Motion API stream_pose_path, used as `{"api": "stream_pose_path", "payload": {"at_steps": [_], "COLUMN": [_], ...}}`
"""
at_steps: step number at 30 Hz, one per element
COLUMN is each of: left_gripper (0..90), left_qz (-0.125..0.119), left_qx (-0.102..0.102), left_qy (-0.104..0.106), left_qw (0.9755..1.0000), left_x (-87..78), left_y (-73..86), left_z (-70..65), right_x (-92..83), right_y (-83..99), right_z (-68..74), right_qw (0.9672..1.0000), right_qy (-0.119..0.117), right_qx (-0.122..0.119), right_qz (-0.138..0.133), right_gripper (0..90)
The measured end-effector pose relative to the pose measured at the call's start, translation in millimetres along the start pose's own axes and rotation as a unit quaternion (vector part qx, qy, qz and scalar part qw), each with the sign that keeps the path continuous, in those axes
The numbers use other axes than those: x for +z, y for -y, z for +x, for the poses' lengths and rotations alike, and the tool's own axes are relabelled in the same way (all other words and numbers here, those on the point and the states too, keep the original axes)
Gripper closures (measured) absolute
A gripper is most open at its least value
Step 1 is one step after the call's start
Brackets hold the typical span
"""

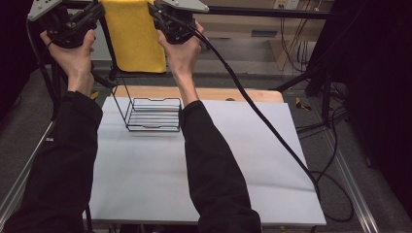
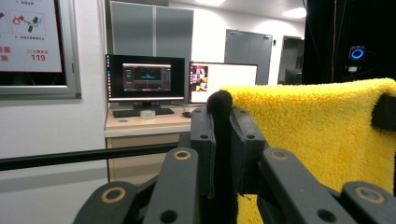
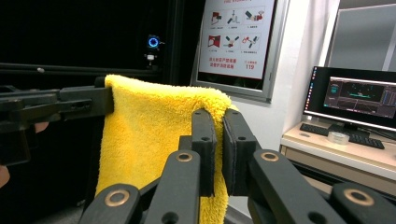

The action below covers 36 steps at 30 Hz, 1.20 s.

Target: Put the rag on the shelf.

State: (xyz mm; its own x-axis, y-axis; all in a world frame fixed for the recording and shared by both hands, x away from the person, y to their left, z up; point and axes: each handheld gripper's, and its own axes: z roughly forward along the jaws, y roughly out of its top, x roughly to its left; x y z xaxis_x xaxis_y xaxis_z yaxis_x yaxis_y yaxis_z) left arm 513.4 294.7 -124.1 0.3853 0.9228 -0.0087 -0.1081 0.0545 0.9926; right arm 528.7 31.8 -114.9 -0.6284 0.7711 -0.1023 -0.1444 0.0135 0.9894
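Yellow terry cloth, a towel (image 1: 132,36), is seen in the high view held up above the far edge of the table (image 1: 204,165), stretched between the two grippers. The left gripper (image 1: 99,10) is clamped on the towel's upper left corner and the right gripper (image 1: 151,10) on its upper right corner, so that the cloth hangs down flat between them. A black wire rack (image 1: 153,115) is seen standing on the white table top, below the towel and between the person's two dark sleeves; a thick black cable (image 1: 252,104) is trailed from the right gripper across the table's right side. In the left gripper view, the two black jaws are seen pressed together on the towel's (image 2: 322,140) edge, with a dark rod-like piece (image 2: 219,103) caught upright between them; what that piece is cannot be told. The right gripper's tip (image 2: 384,112) is seen at the towel's far corner. Two lit monitors (image 2: 145,77) are seen on a desk behind. In the right gripper view, the jaws are seen closed on the fluffy top corner of the towel (image 3: 149,135), and the left gripper (image 3: 100,100) is seen gripping the opposite corner. A wall poster (image 3: 236,39) and a monitor (image 3: 355,95) are seen beyond.
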Motion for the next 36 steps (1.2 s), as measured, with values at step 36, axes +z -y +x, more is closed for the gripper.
{"api": "stream_pose_path", "payload": {"at_steps": [36], "left_gripper": [80.9], "left_qz": [0.055], "left_qx": [0.021], "left_qy": [0.041], "left_qw": [0.9974], "left_x": [-15.7], "left_y": [66.4], "left_z": [6.3], "right_x": [-5.5], "right_y": [67.3], "right_z": [-3.5], "right_qw": [0.9981], "right_qy": [-0.024], "right_qx": [0.006], "right_qz": [0.057], "right_gripper": [84.7]}}
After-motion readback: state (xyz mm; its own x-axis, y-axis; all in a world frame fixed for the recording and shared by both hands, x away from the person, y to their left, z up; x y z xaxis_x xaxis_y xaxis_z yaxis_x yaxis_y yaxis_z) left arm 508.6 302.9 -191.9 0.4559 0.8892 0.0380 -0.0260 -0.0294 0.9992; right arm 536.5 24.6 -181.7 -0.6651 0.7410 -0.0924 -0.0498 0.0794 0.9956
